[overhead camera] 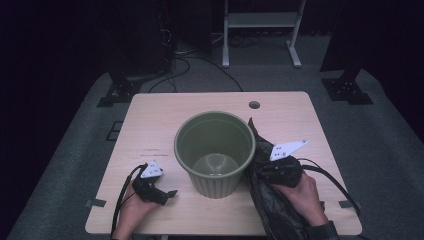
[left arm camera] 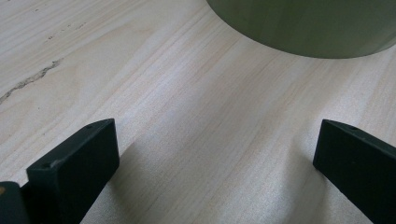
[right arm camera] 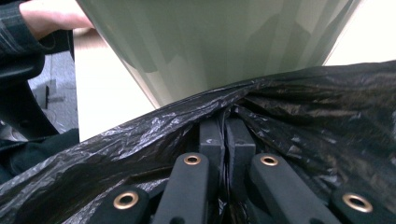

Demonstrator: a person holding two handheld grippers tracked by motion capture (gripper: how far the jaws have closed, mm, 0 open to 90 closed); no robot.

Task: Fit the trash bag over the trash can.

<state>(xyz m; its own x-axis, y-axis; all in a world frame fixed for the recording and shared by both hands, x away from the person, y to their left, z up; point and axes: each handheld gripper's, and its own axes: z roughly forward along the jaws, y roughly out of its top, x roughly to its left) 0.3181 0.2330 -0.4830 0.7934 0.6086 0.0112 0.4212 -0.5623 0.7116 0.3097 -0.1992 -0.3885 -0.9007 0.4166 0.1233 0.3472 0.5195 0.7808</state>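
Roughly, key relation: black bin bag (overhead camera: 272, 200) hangs just right of green ribbed bin (overhead camera: 215, 152), touching its right wall; bin's open mouth lies up and to the left of right gripper (overhead camera: 260, 167) in high view.
Right gripper state: clamped tight on a pinch of bag film, jaws pressed together with plastic bunched around them (right arm camera: 224, 140); bin wall right ahead of jaws in right gripper view (right arm camera: 219, 42).
Left gripper state: jaws spread wide, nothing between, resting low on table (overhead camera: 165, 195) near bin's base on its left; bin's lower wall ahead in left gripper view (left arm camera: 308, 28).
Bag position: gathered, crumpled, long axis running from table's near-right edge up toward bin rim; top corner pokes up beside rim (overhead camera: 251, 125); lower bulk draped over near table edge.
Bin position: upright, centre of table, empty inside, pale bottom visible.
Nearer hand: right hand (overhead camera: 300, 192) holds the bag and sits against the bin; left hand (overhead camera: 132, 207) free, close enough to steady the bin or catch the bag's mouth.
Likely next need: lift bag edge above rim, carry leftward over opening; left gripper probably needed to spread film.
Risk: thin film may tear or slip; light bin may tip if dragged.
Surface: pale wood-grain table (overhead camera: 150, 125), cable hole (overhead camera: 254, 105) at far edge.
Room: dark, grey carpet (overhead camera: 65, 150), white stand frame (overhead camera: 262, 30) and cables behind.
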